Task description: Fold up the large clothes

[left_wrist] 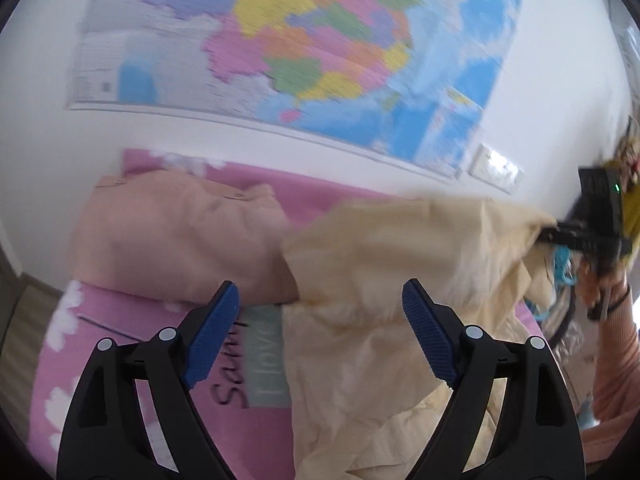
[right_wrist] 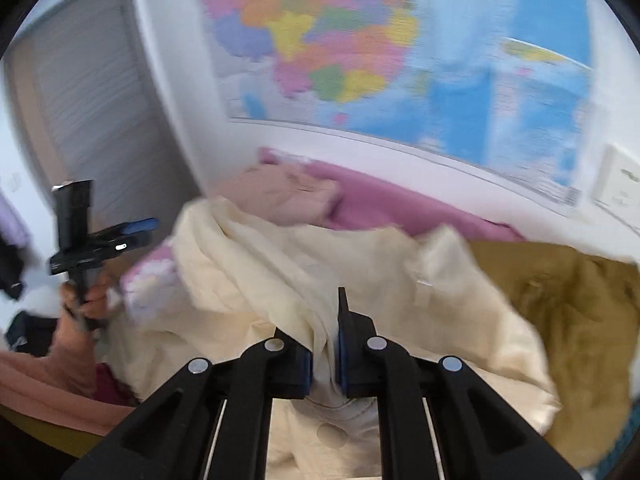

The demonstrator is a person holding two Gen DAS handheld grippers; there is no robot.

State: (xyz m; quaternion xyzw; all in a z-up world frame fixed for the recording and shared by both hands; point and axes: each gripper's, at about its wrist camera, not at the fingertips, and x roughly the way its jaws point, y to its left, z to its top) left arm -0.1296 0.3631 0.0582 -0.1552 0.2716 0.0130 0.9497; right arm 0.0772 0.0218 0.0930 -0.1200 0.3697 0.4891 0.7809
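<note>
A large cream garment lies crumpled on a pink bed cover. My left gripper hangs above its near edge, jaws wide apart, nothing between the blue pads. My right gripper is shut on a fold of the cream garment, cloth pinched between its pads and lifted off the bed. In the left wrist view the right gripper shows at the far right with cloth pulled up to it. The right wrist view shows the left gripper, held in a hand, at the left.
A folded peach garment sits at the back of the bed against the white wall. An olive-brown garment lies to the right. A coloured map hangs on the wall, a grey door stands to the left. A sleeve reaches in.
</note>
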